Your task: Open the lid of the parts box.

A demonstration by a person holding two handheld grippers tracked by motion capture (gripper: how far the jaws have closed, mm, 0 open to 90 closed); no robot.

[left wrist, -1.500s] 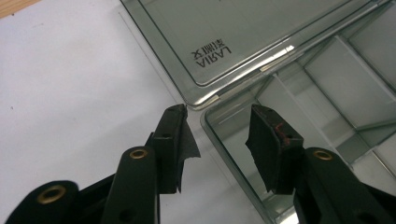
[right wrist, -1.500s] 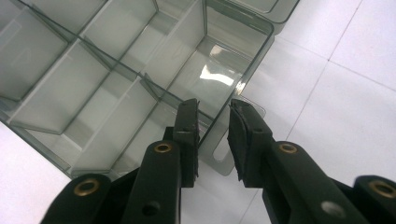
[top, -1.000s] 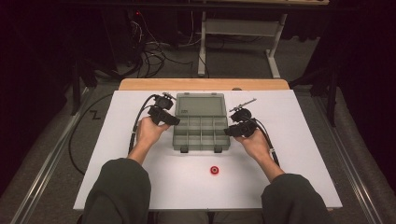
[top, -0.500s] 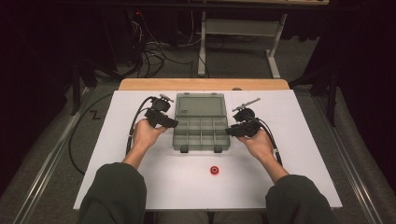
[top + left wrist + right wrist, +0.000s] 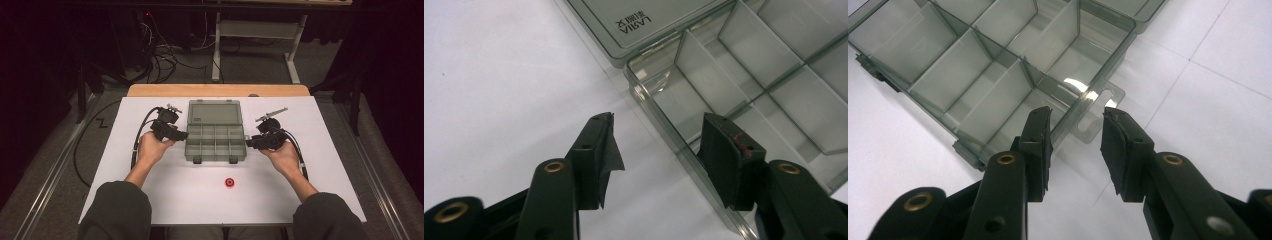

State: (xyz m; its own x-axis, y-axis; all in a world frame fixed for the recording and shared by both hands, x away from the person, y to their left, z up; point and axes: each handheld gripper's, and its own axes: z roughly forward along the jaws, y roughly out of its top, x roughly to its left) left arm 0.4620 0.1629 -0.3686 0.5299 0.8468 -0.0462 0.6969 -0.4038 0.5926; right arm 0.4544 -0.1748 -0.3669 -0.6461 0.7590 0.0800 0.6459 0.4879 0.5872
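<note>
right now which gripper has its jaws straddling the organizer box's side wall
The left gripper: its jaws stand either side of the box wall, while the right gripper flanks its hang tab.

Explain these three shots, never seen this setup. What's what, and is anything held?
There is no robot arm: a person holds a hand-held two-jaw tool in each hand at a white table. The wide picture comes from a camera above, looking down. In it the left tool and right tool sit at either side of an open, empty grey compartment box, its lid laid flat behind. A small red ring lies nearer the person. The other two pictures come from cameras riding on each tool, looking along its black jaws. Both sets of jaws have just been opening: the left straddles the box's side wall, the right frames its side tab. Nothing is gripped.
</note>
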